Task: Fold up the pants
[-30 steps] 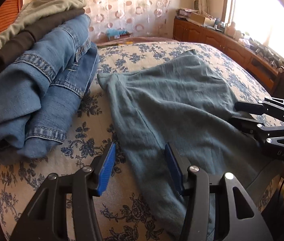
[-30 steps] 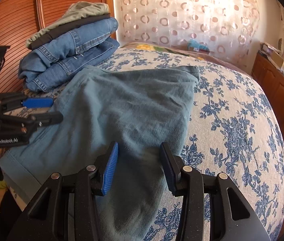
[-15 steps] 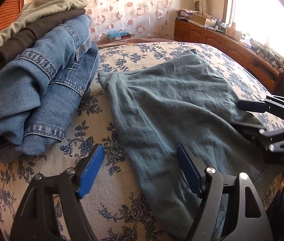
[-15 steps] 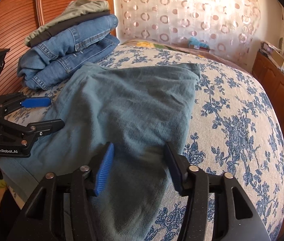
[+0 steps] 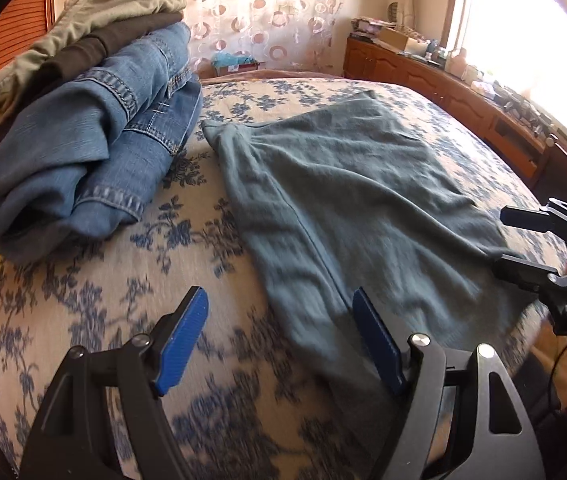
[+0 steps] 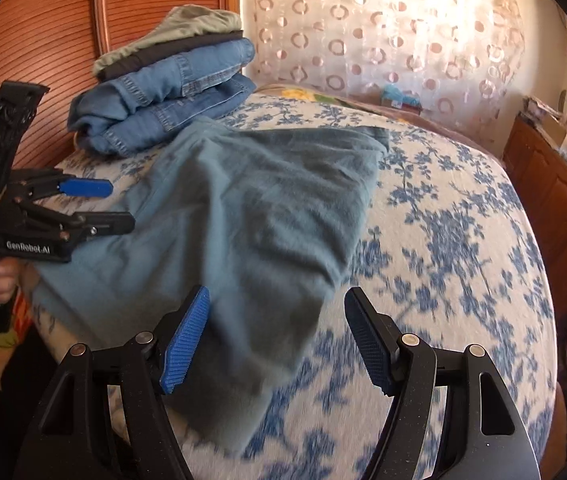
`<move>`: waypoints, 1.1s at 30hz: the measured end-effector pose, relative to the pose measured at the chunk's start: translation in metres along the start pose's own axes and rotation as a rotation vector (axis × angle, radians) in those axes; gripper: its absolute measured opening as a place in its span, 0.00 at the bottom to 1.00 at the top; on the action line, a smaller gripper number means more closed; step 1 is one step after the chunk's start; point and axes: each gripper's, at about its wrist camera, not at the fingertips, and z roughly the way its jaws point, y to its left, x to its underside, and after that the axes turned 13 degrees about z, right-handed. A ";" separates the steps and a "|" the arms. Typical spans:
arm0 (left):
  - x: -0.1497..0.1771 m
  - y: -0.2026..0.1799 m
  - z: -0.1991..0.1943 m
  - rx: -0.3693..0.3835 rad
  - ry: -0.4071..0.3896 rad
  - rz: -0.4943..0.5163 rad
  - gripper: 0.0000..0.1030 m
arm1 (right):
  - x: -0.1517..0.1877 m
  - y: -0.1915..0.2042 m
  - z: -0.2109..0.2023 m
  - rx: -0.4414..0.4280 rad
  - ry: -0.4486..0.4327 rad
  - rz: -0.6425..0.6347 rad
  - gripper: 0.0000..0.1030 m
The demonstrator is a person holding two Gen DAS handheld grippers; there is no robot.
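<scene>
Pants [image 5: 347,184], teal and folded flat, lie on the flowered bed [image 5: 131,280]. Both tongs have just been spreading and are released: the left tongs [image 5: 279,344] straddle the near-left hem, the right tongs [image 6: 277,340] the near-right corner. Folded jeans [image 5: 83,152] are stacked beside them.

pants [image 6: 251,208] near end: over bed edge | sideboard clutter [image 5: 515,100]: too small to tell
</scene>
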 end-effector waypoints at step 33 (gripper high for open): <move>0.034 -0.036 -0.066 0.108 -0.094 -0.045 0.09 | 0.029 -0.004 -0.024 -0.014 0.010 0.075 0.64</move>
